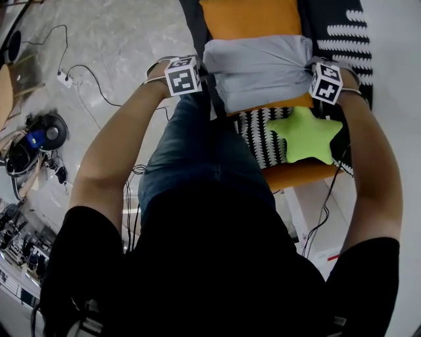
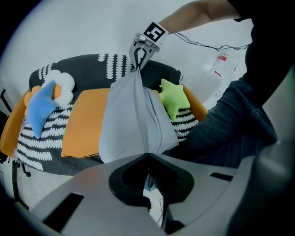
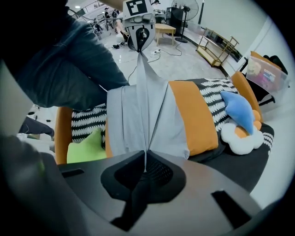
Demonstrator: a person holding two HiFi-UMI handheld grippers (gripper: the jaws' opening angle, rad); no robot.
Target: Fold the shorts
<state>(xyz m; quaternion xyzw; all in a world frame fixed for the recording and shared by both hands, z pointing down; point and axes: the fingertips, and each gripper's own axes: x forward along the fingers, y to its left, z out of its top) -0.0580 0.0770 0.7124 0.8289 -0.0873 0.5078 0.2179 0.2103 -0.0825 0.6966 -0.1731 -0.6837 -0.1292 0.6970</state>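
- Far left, on the pale floor (image 1: 125,39), a white power strip (image 1: 64,79) lies among black cables.
- The left gripper (image 2: 148,156) has its jaws together, clamped on one end of the grey shorts (image 1: 260,66). The cloth runs straight out of the pinch.
- The shorts are pulled taut between the two grippers and hang in a bunched fold over the sofa (image 1: 345,36), in front of the person's knees. Below the taut top edge the cloth fans out in soft pleats, and behind it lies an orange cushion (image 1: 250,16).
- The right gripper (image 3: 143,154) also has its jaws pressed together on the shorts, at the opposite end, and points down at the sofa.
- Just below the right gripper's marker cube, a green star pillow (image 1: 306,135) lies on the black-and-white patterned seat, near the shorts. I cannot tell whether they touch.
- At the sofa's far end, well away from the shorts, a blue star pillow (image 3: 239,110) rests against a white cloud pillow (image 3: 239,138).
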